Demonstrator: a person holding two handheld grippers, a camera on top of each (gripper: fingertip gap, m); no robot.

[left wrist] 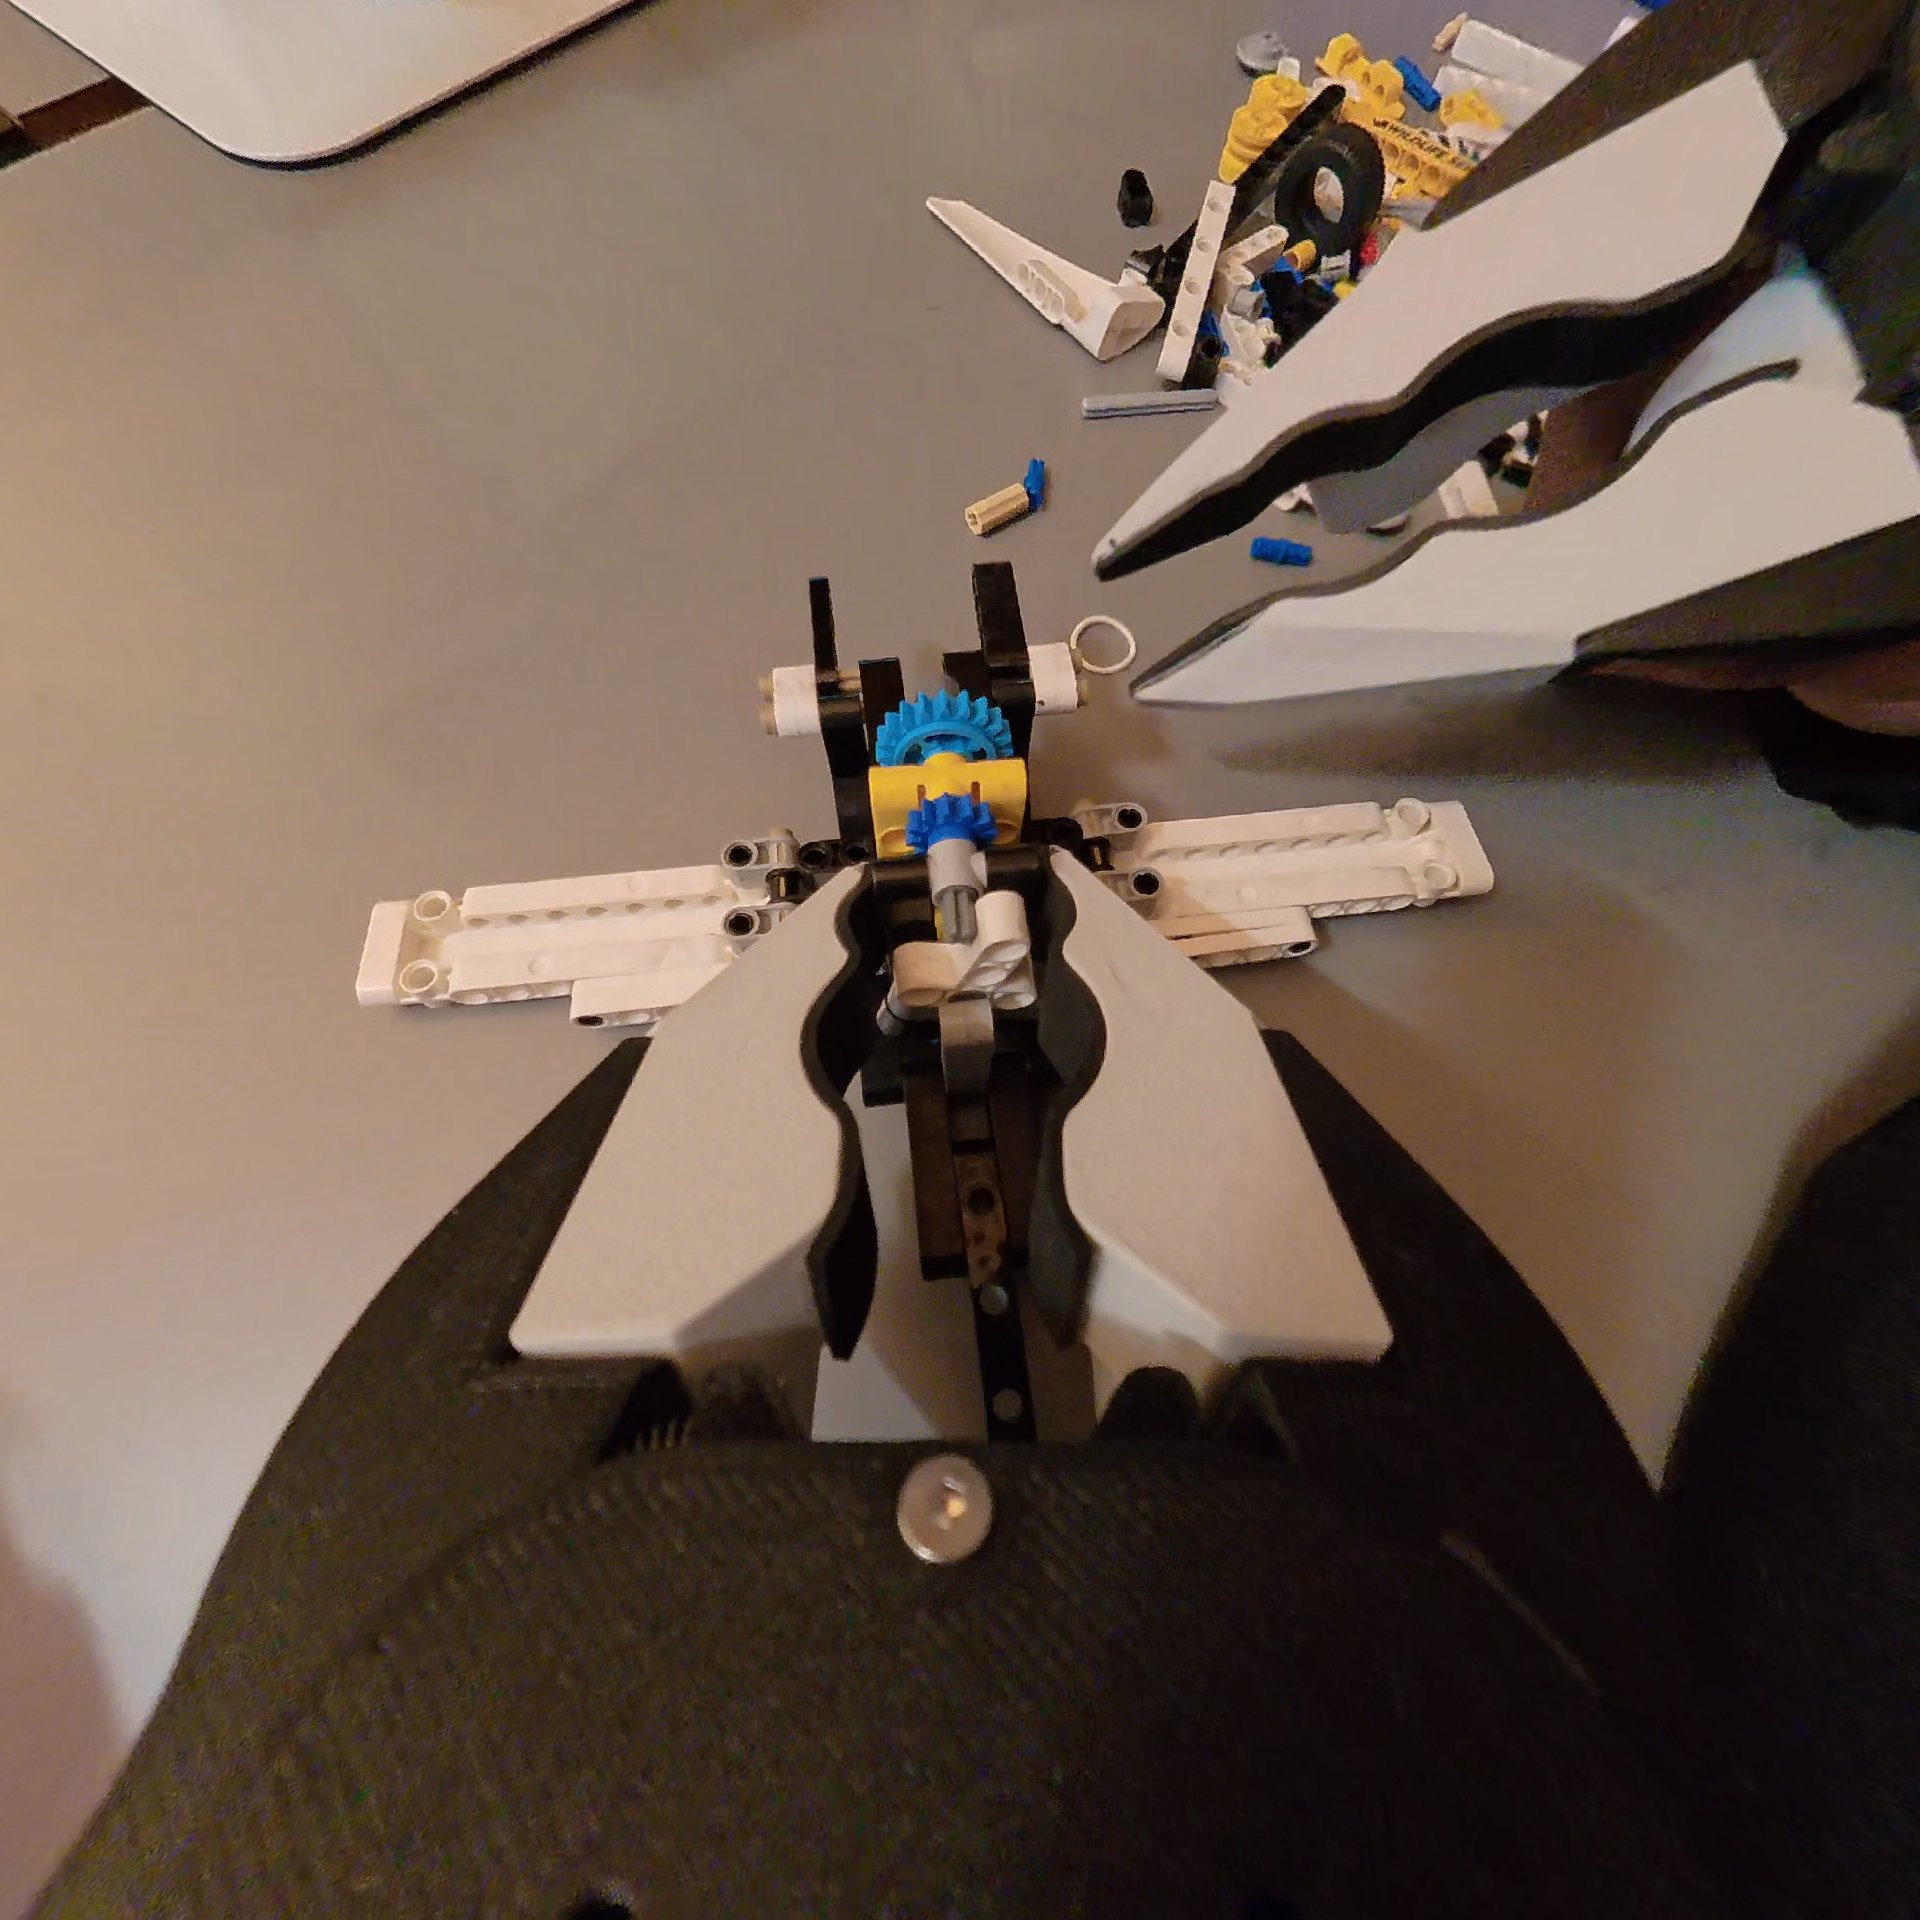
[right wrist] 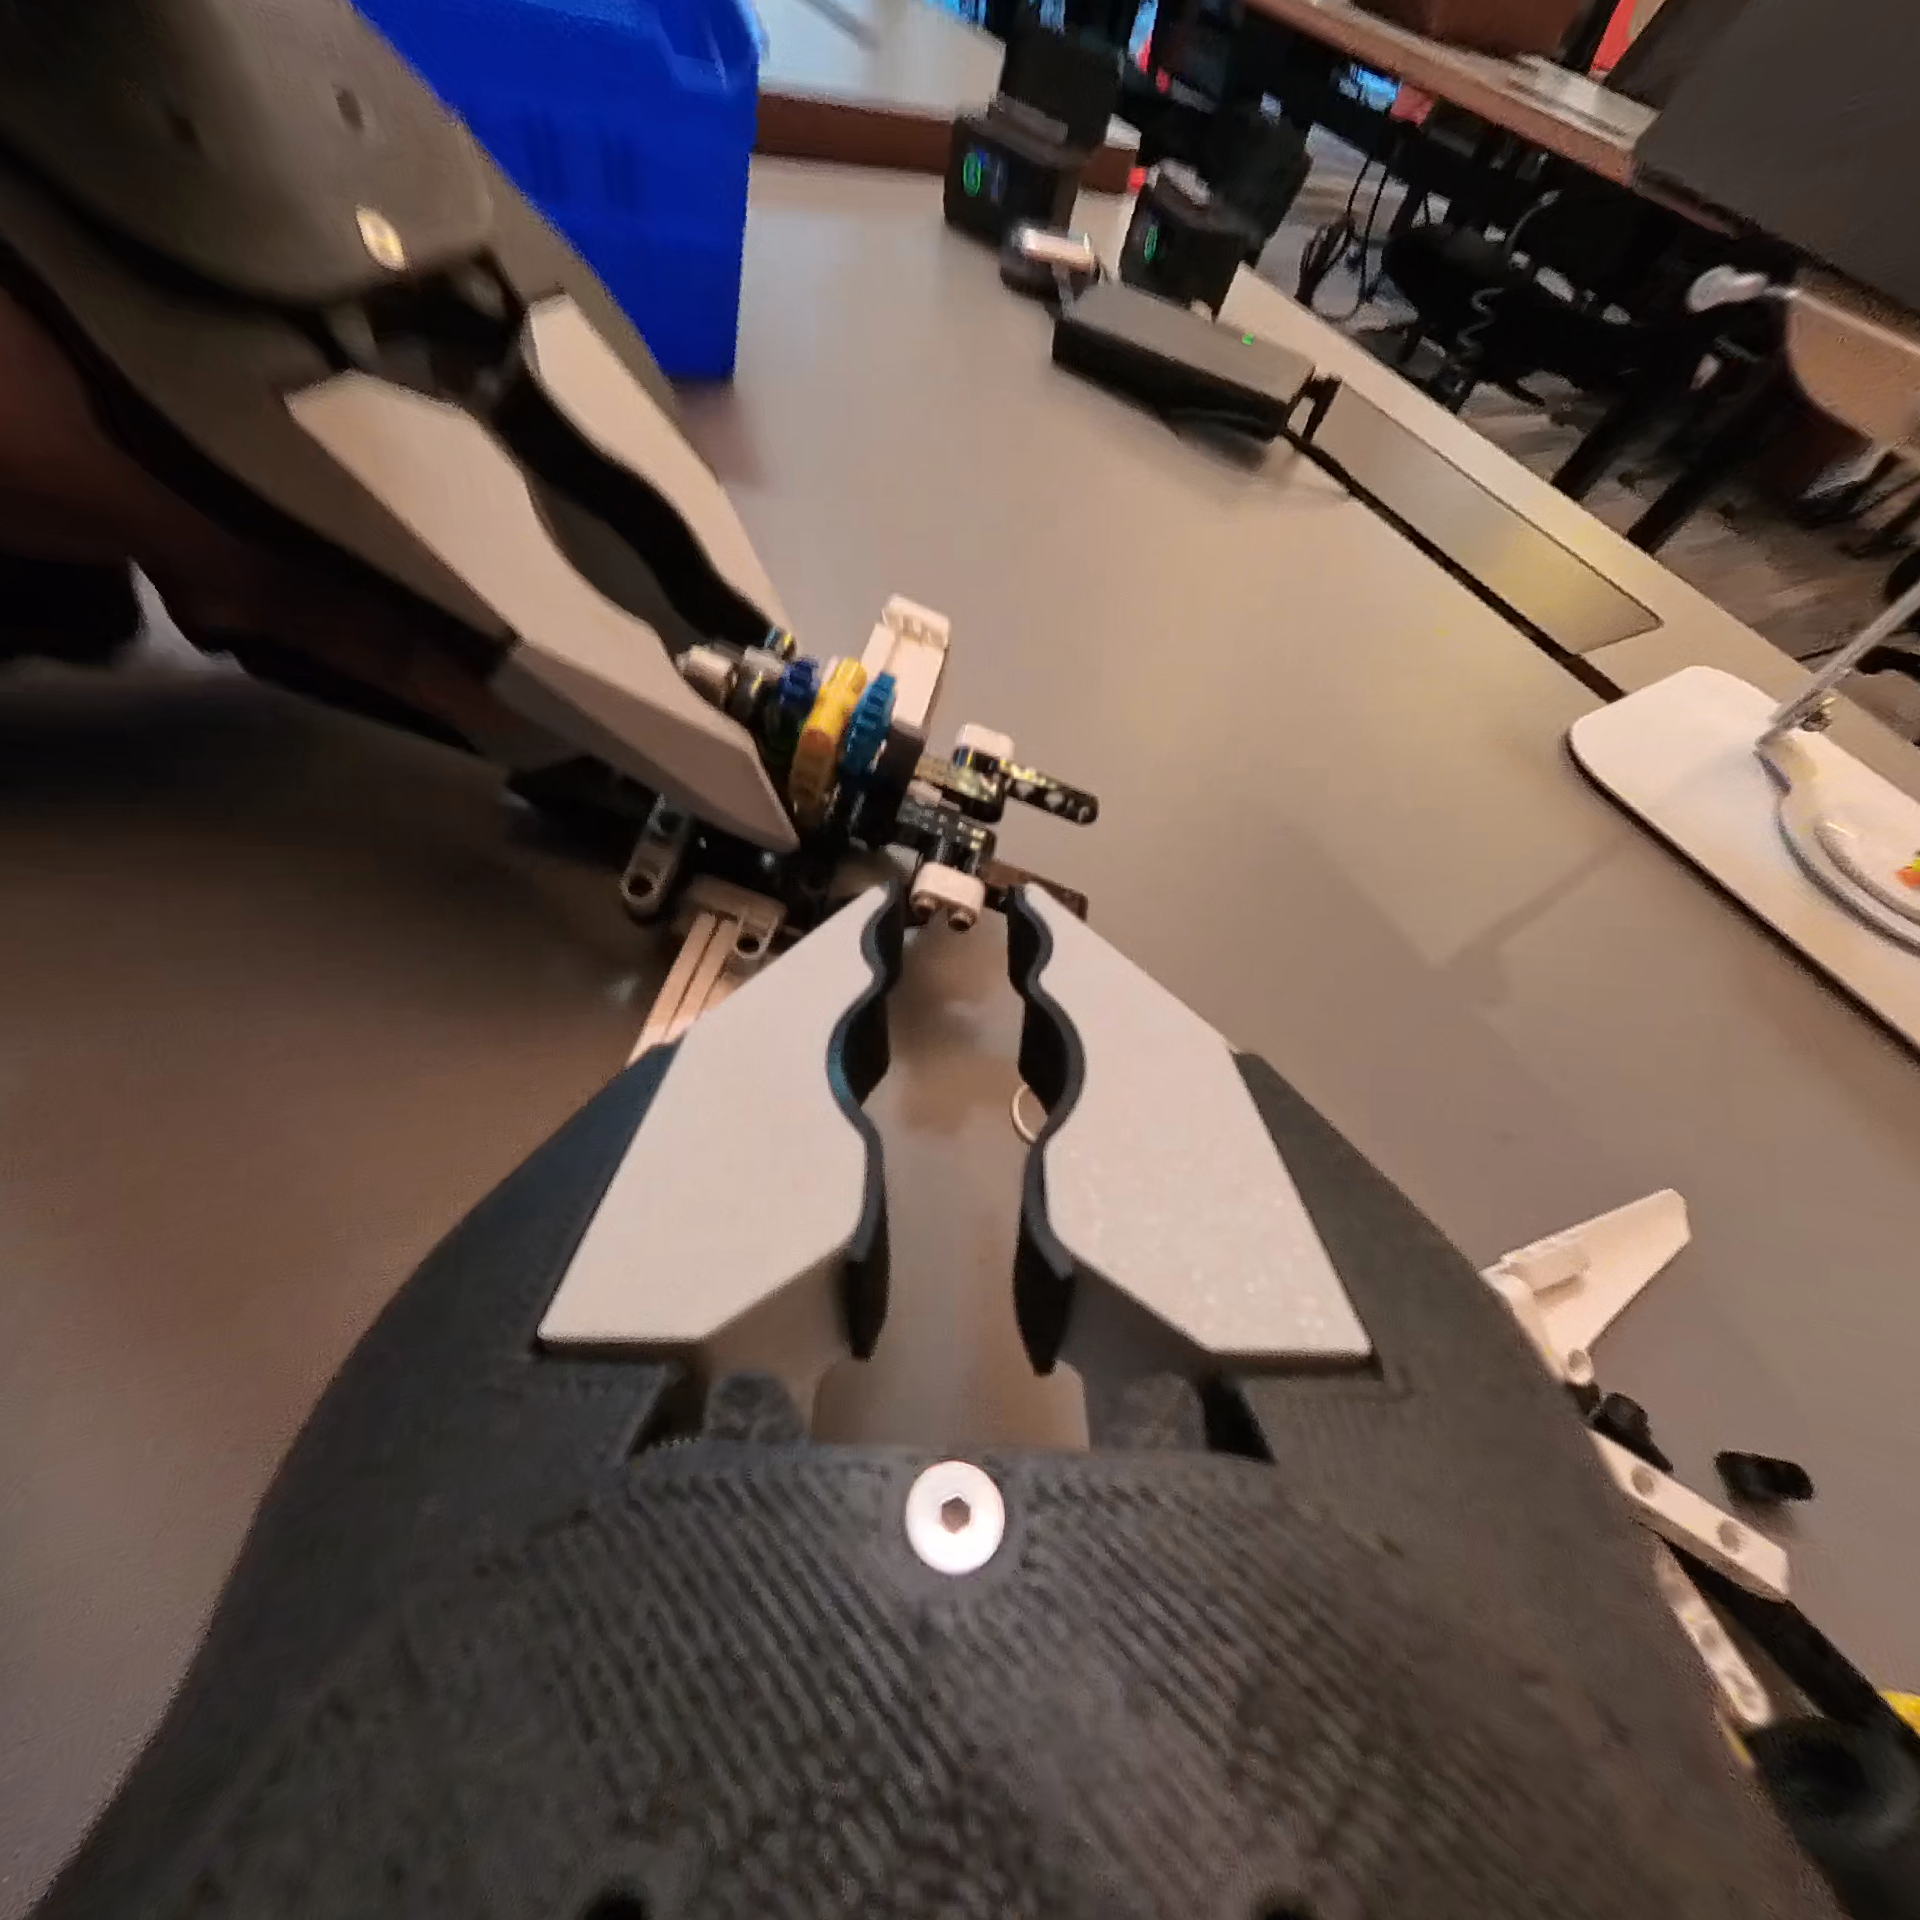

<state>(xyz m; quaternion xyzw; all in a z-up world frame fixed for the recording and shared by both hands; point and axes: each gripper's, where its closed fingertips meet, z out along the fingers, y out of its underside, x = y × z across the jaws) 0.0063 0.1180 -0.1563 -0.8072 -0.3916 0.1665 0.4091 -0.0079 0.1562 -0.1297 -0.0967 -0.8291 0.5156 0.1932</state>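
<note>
Grey table [left wrist: 416, 468]. Loose brick pile [left wrist: 1340, 177] far right, white wing piece [left wrist: 1049, 275] beside it. Tan pin [left wrist: 1000, 507], blue pin [left wrist: 1280, 551], white ring [left wrist: 1103, 644] lie apart. Blue bin [right wrist: 623, 156], black power brick [right wrist: 1174, 358], white lamp base [right wrist: 1714, 831] farther off.

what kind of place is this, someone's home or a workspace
Most likely an office or lab workspace, not a home. A long grey table holds a white monitor stand and a black power adapter, with more desks and cables behind. A pile of toy building pieces lies beside a half-built model.
</note>
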